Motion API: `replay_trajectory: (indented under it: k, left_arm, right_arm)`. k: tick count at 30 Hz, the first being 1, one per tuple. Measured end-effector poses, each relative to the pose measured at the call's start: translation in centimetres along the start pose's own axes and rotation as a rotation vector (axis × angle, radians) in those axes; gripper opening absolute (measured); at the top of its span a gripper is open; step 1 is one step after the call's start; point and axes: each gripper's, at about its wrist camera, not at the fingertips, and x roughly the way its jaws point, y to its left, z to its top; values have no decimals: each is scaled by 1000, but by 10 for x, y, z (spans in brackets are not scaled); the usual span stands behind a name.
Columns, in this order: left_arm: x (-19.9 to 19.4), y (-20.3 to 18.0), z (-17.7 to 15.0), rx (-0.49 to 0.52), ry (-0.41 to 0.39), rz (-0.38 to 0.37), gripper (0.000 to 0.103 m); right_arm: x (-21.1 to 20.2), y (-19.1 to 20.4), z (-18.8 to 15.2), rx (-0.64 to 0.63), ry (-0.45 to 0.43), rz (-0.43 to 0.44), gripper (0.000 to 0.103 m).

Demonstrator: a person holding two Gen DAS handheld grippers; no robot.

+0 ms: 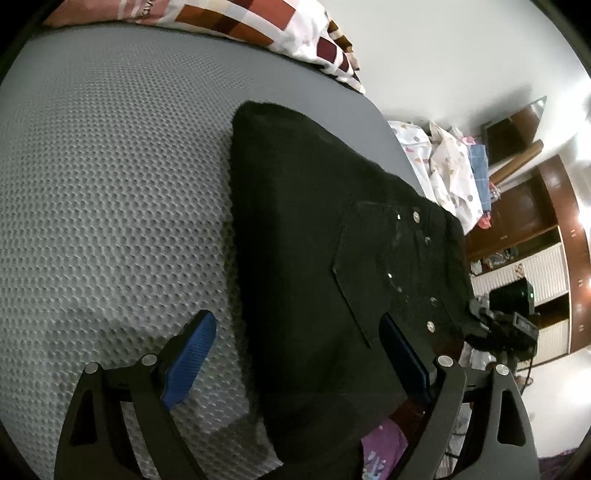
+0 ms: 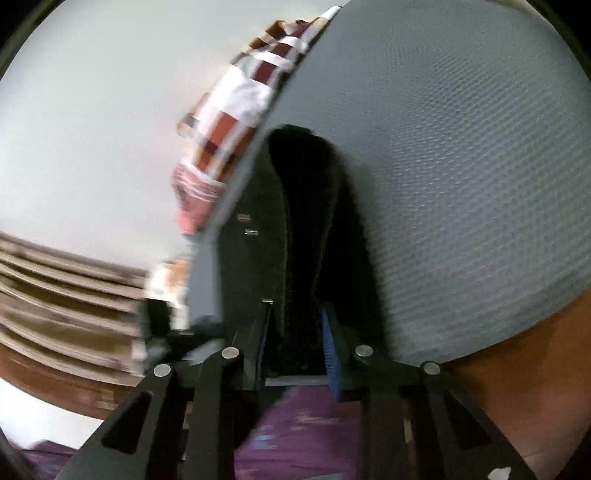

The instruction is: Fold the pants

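Black pants [image 1: 314, 229] lie folded lengthwise on a grey textured mattress [image 1: 110, 184], with the studded pocket and waistband toward the mattress's right edge. My left gripper [image 1: 295, 354] hovers open and wide over the near end. Its left pad [image 1: 192, 362] is above the mattress and its right pad [image 1: 402, 354] is above the pants. In the right wrist view the pants [image 2: 306, 221] run away from me along the mattress edge. My right gripper [image 2: 295, 347] is narrowed on the near end, and dark fabric fills the gap between its blue pads.
A checked red, brown and white blanket [image 1: 258, 26] lies at the mattress's far end. Beyond the right edge are patterned clothes [image 1: 447, 170] and a wooden cupboard [image 1: 535, 221]. Purple cloth [image 2: 295, 424] shows below the grippers. The right wrist view is blurred.
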Motion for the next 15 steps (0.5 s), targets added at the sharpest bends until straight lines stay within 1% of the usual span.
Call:
replay_trajectory:
  k: [1, 2, 3, 4, 5, 6, 7, 9, 10, 12, 13, 14, 15]
  left_arm:
    - [-1, 3, 1, -13, -4, -5, 90]
    - [-1, 6, 1, -31, -7, -22, 90]
    - [-2, 8, 1, -45, -11, -31, 90]
    - [-2, 8, 1, -51, -12, -35, 90]
    - [-3, 8, 0, -47, -11, -34, 90]
    - [-2, 7, 0, -40, -9, -29, 90]
    - [-2, 5, -1, -25, -5, -20, 90]
    - [-1, 1, -2, -7, 1, -6, 90]
    - [-1, 0, -2, -2, 3, -1, 90]
    - [0, 0, -2, -5, 5, -3, 90]
    - [0, 0, -2, -9, 5, -6, 90]
    - [1, 0, -2, -14, 5, -12, 90]
    - [2, 1, -1, -14, 5, -16, 90]
  right_arm:
    - [-1, -2, -1, 31, -3, 23, 24]
    - [-1, -7, -2, 42, -5, 5, 24]
    - [1, -16, -3, 48, -1, -30, 24]
    - [4, -28, -3, 83, 8, -42, 23]
    - [8, -46, -4, 156, 22, -4, 22]
    - [10, -53, -5, 186, 25, 29, 22]
    - [10, -57, -5, 213, 21, 40, 22]
    - [10, -48, -3, 175, 21, 9, 25]
    - [9, -41, -1, 139, 22, -5, 29]
    - [8, -32, 2, 100, 23, -42, 32]
    - [7, -26, 4, 68, 19, -69, 37]
    - [6, -21, 7, 39, 14, -92, 47]
    - [7, -17, 9, 18, 11, -113, 53]
